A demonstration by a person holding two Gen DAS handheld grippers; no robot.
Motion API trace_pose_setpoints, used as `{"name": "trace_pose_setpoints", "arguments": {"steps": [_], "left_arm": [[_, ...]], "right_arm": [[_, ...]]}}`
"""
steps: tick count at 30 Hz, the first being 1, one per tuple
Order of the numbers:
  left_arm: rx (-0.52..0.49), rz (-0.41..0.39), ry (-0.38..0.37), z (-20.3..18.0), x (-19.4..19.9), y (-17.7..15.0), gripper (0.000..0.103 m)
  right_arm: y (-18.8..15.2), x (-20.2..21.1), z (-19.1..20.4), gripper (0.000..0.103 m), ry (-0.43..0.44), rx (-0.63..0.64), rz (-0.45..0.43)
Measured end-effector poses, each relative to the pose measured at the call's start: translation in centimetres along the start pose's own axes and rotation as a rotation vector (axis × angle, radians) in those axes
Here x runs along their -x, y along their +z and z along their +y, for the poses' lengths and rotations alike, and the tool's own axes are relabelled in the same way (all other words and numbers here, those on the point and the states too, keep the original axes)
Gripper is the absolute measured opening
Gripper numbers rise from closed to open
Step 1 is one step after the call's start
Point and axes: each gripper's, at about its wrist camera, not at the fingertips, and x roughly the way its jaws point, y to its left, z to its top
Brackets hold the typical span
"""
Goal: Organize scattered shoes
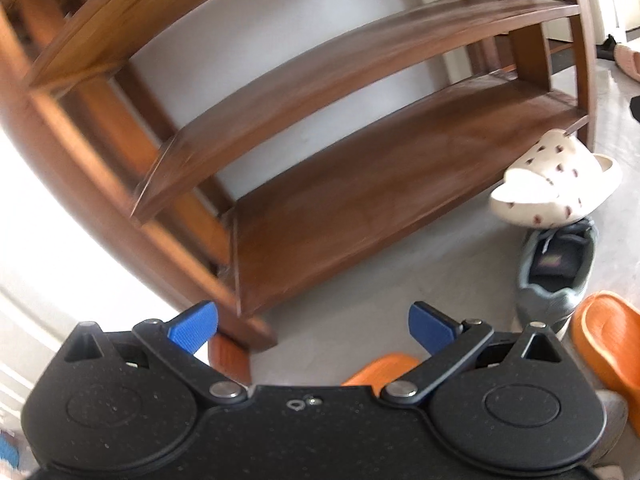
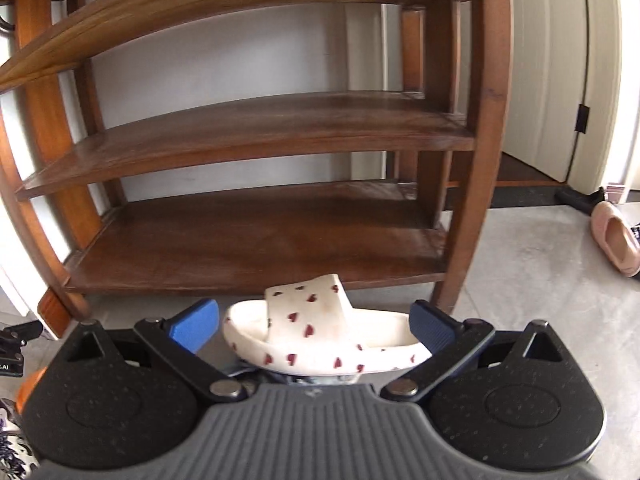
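Note:
A white slipper with red hearts lies on the floor in front of the wooden shoe rack, resting on a grey sneaker. My right gripper is open, its blue pads on either side of the slipper without pressing on it. The left wrist view shows the same slipper at the right, on top of the grey sneaker, with an orange slipper beside them. My left gripper is open and holds nothing, hanging over the floor by the rack's left front leg.
All of the rack's shelves are bare. A second orange slipper lies under my left gripper. A pink slipper sits on the grey floor far right, near a white door. A black device lies at the left edge.

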Motion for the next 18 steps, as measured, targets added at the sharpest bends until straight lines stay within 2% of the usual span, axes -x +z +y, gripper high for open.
{"name": "trace_pose_setpoints", "arguments": {"steps": [4, 9, 12, 15, 18], "left_arm": [[0.015, 0.013, -0.021, 1.5, -0.3, -1.4, 0.102], [0.000, -0.036, -0.047, 3.8, 0.3, -4.7, 0.102], [0.082, -0.010, -0.073, 5.6, 0.3, -7.3, 0.102], [0.224, 0.051, -0.109, 7.7, -0.7, -9.9, 0.101], [0.302, 0.074, -0.134, 8.9, -1.4, -11.4, 0.101]], "right_arm": [[-0.1, -0.7, 0.5, 0.103, 0.031, -0.023, 0.016], [-0.5, -1.7, 0.9, 0.103, 0.106, -0.008, 0.045], [-1.0, -2.1, 1.7, 0.103, 0.154, 0.045, 0.037], [-1.4, -2.1, 2.8, 0.103, 0.144, 0.124, 0.032], [-2.0, -2.3, 4.2, 0.103, 0.159, 0.200, 0.041]]}}
